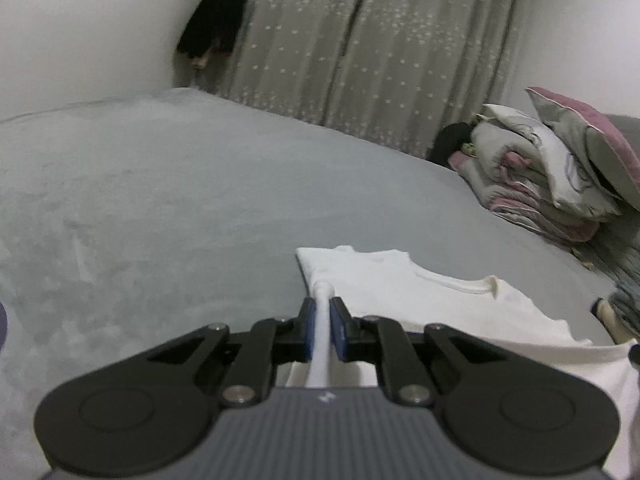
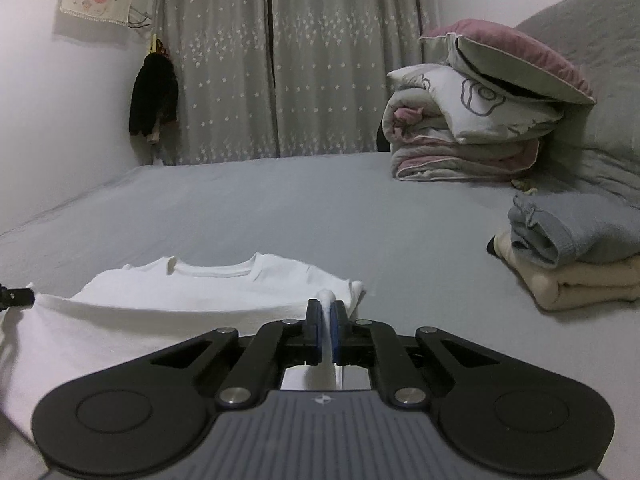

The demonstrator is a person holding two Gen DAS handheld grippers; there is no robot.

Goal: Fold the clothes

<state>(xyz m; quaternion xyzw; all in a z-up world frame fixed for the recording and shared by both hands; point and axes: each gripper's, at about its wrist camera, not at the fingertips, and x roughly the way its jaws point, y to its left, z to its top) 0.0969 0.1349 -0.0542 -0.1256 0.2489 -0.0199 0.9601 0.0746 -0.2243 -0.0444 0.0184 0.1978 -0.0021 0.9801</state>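
Note:
A white T-shirt (image 1: 432, 300) lies on the grey bed (image 1: 180, 208), collar facing away from me. My left gripper (image 1: 321, 308) is shut on the shirt's left edge, a pinched white fold standing up between its blue pads. In the right wrist view the same T-shirt (image 2: 208, 292) spreads to the left, and my right gripper (image 2: 327, 312) is shut on its right edge, cloth bunched between the pads. Both pinched edges are lifted a little off the bed, and the near hem hangs toward me. The tip of the left gripper (image 2: 16, 298) shows at that view's left edge.
Folded quilts and pillows (image 2: 472, 120) are stacked at the head of the bed on the right. A pile of folded grey and cream clothes (image 2: 572, 248) sits at right. Star-patterned curtains (image 2: 272, 64) and a black hanging item (image 2: 154, 96) line the far wall.

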